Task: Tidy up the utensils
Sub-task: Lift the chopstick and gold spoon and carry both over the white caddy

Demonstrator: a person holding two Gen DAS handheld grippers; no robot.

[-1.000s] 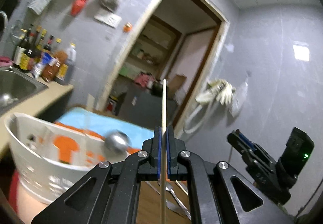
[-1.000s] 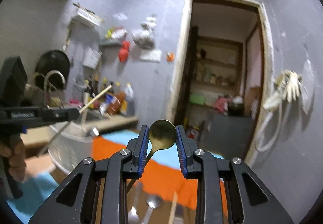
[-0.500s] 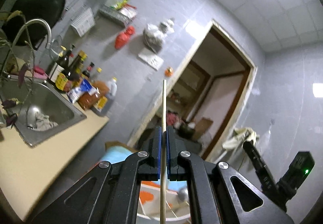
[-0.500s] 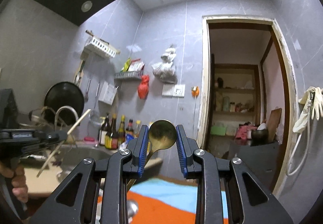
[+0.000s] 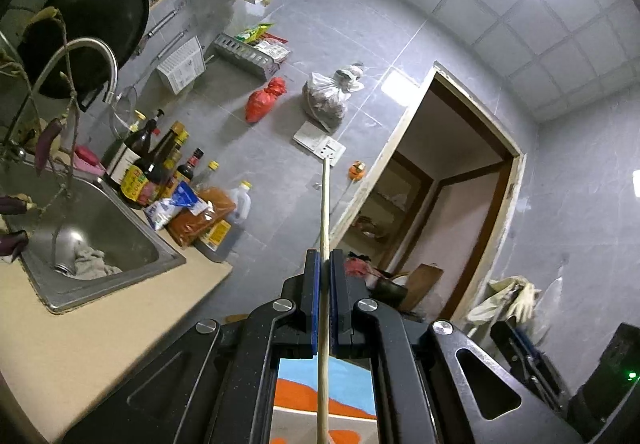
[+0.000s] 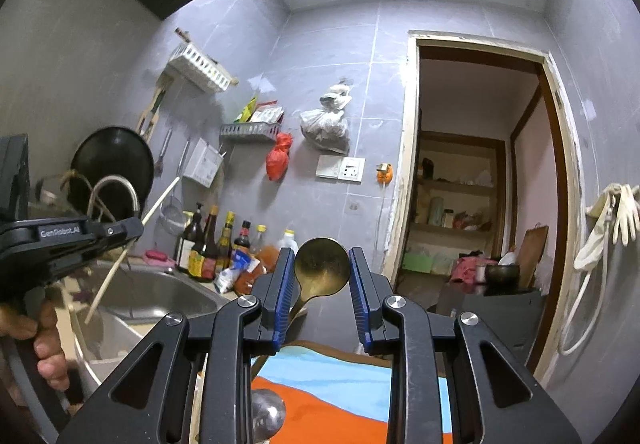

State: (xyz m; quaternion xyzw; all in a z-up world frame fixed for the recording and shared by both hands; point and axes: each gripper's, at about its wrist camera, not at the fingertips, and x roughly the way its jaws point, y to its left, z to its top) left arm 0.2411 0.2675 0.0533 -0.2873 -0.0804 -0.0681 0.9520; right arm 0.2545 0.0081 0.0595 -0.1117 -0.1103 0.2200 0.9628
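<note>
Left gripper point(image 5: 325, 264) clamped on chopstick point(image 5: 324, 212), right gripper point(image 6: 322, 276) clamped on spoon point(image 6: 321, 270), sink point(image 5: 92, 228) beyond

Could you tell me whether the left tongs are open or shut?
Shut: the left tongs clamp the wooden chopstick between their blue pads.

chopstick point(image 5: 323, 284) lower end cut off at bottom edge, spoon point(image 6: 320, 271) handle hidden behind right gripper point(image 6: 320, 276), round metal utensil point(image 6: 267, 414) at bottom partly hidden
</note>
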